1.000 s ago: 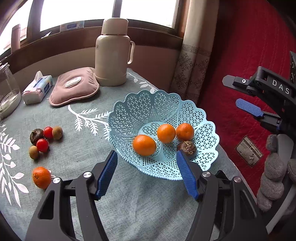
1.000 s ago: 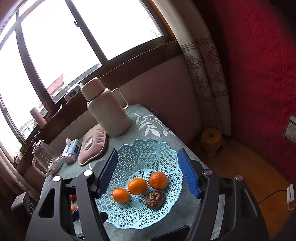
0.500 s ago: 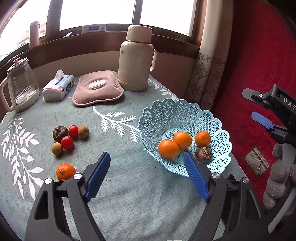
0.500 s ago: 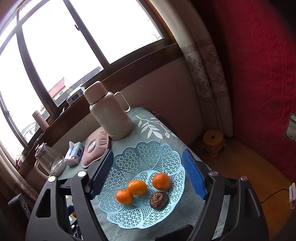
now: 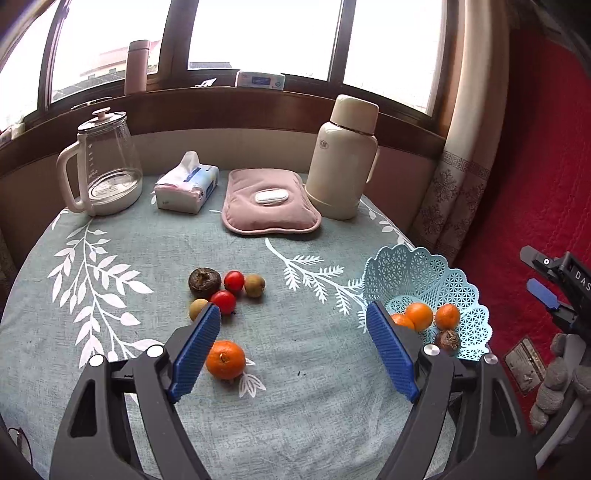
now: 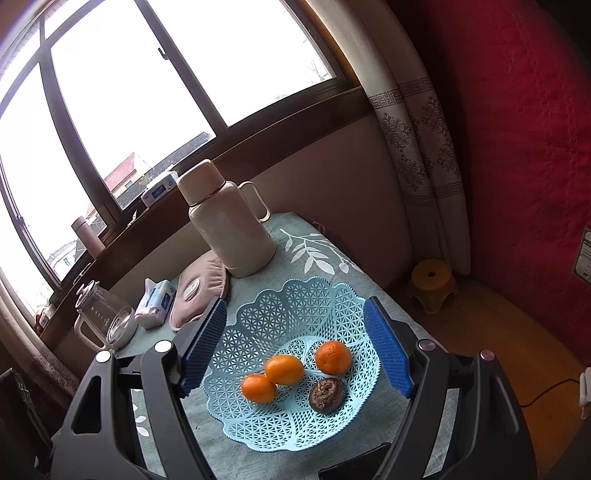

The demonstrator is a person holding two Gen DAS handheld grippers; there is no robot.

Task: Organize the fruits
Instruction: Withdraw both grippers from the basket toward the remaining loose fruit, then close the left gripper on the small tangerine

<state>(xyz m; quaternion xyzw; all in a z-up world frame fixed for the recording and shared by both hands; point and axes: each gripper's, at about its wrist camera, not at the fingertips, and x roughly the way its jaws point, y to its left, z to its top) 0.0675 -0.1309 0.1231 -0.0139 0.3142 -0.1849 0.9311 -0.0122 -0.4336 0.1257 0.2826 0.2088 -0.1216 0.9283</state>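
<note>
Tabletop view swung from basket (image 5: pixel 424 273) toward loose orange (image 5: pixel 225 360); both grippers (image 5: pixel 293 345) (image 6: pixel 295 345) just widened, empty.

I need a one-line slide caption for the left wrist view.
Open left tongs above the loose orange; blue basket at right holds four fruits.

The left wrist camera sits high over the near edge of the table (image 5: pixel 295 424) and looks down and across it to the window (image 5: pixel 266 33) at the far edge. It sees most of the table top. The right wrist camera sits close above the basket (image 6: pixel 258 314) at the table's right edge and looks toward the far right corner. Both views share the basket (image 5: pixel 465 288), the flask (image 5: pixel 343 158) (image 6: pixel 229 229) and the far edge.
</note>
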